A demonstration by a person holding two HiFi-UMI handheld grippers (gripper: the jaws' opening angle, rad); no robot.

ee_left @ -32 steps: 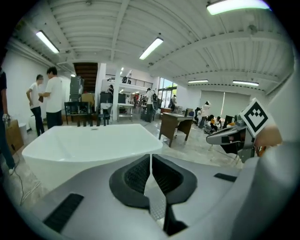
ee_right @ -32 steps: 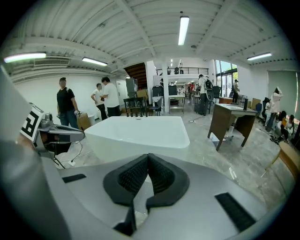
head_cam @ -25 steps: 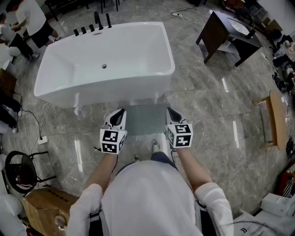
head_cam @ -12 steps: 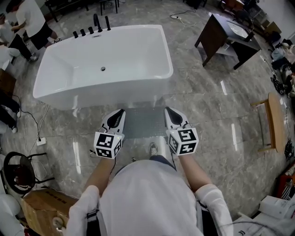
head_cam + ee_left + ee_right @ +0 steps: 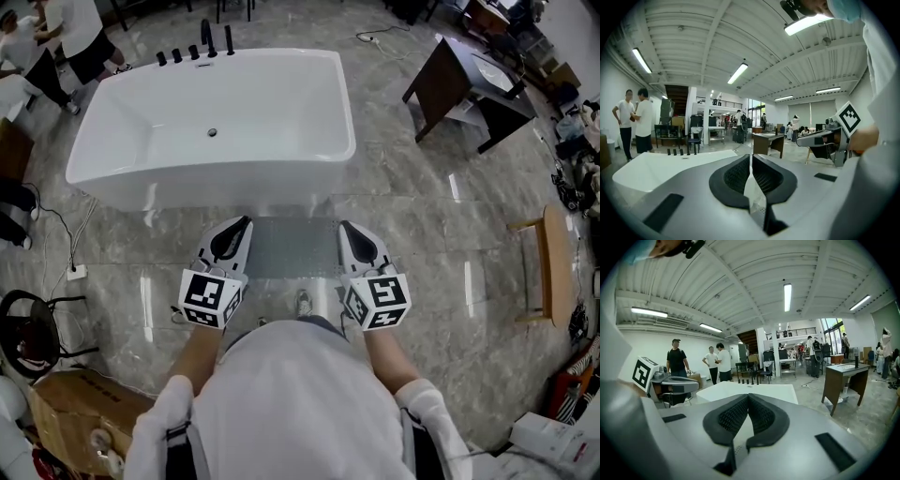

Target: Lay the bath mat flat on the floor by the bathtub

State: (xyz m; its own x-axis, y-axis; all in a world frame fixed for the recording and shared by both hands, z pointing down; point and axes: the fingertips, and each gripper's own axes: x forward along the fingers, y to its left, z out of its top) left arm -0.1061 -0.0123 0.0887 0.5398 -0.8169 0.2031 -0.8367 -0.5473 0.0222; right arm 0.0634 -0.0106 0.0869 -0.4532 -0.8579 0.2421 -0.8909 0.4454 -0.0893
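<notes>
A grey bath mat (image 5: 292,246) hangs stretched between my two grippers, just in front of the near side of the white bathtub (image 5: 216,122). My left gripper (image 5: 236,226) is shut on the mat's left top corner; in the left gripper view a pale strip of mat (image 5: 753,187) is pinched between the black pads (image 5: 736,174). My right gripper (image 5: 349,231) is shut on the right top corner, and the right gripper view shows the mat's edge (image 5: 739,427) in the closed jaws. Both grippers point forward over the tub (image 5: 745,391).
Black taps (image 5: 202,49) stand on the tub's far rim. A dark wooden table (image 5: 469,84) is at the back right, a wooden stool (image 5: 548,253) at the right. A cardboard box (image 5: 75,412) and a cable with a socket (image 5: 75,272) lie left. People (image 5: 56,37) stand far left.
Both grippers have drawn slightly wider apart and back toward my body, the mat still held between them. The view has shifted a little.
</notes>
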